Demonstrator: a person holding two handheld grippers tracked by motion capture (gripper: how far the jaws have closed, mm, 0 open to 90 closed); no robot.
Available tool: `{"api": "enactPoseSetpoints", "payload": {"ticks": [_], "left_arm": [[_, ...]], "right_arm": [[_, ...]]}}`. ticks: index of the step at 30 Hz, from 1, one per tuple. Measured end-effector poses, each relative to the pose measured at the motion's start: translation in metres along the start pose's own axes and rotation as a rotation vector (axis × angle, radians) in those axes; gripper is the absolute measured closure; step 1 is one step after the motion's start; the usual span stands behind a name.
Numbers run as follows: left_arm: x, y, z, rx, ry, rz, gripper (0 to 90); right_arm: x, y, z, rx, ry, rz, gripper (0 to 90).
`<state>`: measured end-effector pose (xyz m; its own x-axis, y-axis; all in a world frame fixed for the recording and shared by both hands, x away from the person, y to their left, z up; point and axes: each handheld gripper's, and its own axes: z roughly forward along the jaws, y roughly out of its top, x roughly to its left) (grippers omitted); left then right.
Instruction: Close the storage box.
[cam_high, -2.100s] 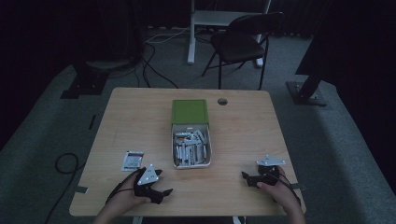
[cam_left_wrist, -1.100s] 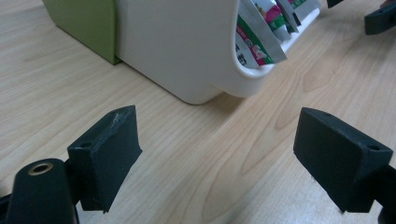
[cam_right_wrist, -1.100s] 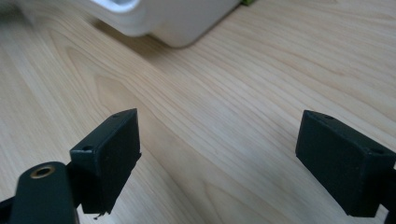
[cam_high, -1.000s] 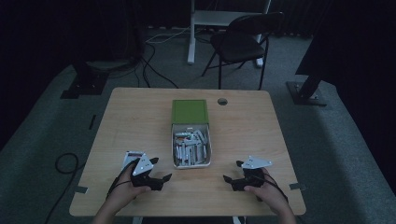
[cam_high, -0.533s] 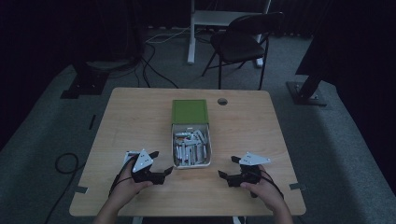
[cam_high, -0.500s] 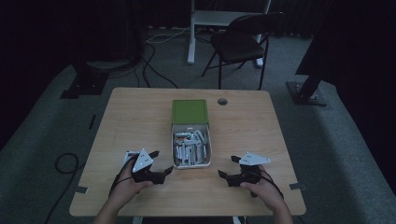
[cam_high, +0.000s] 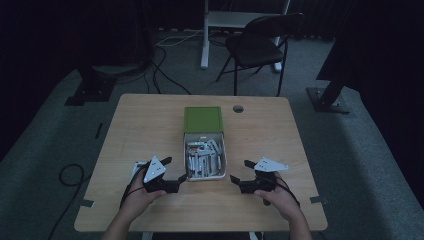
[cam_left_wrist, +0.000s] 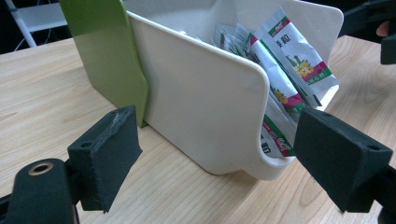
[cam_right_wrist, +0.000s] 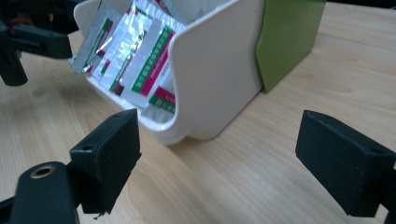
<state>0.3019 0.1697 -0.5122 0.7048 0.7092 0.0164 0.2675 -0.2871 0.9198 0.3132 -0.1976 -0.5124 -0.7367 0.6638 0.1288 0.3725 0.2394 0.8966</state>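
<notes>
Since earlier frames: both hands drawn inward from table's near corners toward bin.

Left gripper (cam_high: 175, 175): jaws spread wide, nothing between pads, just beside near left corner of white plastic bin (cam_high: 223, 159) with green rear section.

Bin at table centre, crammed with foil sachets (cam_high: 202, 160) printed green, red.

Right gripper (cam_high: 239, 178): spread too, empty, near bin's right corner.

Risks: lopsided squeeze could skew or tip light bin; sachets overhanging low front lip could spill; slick wall could slip from pads.

A wooden table (cam_high: 150, 120) carries a white bin (cam_high: 204, 176) (green lid (cam_high: 203, 119) behind it) near its front.
</notes>
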Motion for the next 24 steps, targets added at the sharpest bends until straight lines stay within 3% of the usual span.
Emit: {"api": "enactPoseSetpoints", "payload": {"ticks": [8, 24], "left_arm": [[0.001, 0.000, 0.005, -0.004, 0.015, 0.007, 15.2], [0.009, 0.000, 0.012, -0.025, 0.050, -0.028, 15.2]], "right_arm": [[0.001, 0.009, 0.014, -0.015, 0.020, -0.021, 13.7], [-0.008, 0.016, 0.026, -0.024, 0.015, -0.029, 14.2]]}}
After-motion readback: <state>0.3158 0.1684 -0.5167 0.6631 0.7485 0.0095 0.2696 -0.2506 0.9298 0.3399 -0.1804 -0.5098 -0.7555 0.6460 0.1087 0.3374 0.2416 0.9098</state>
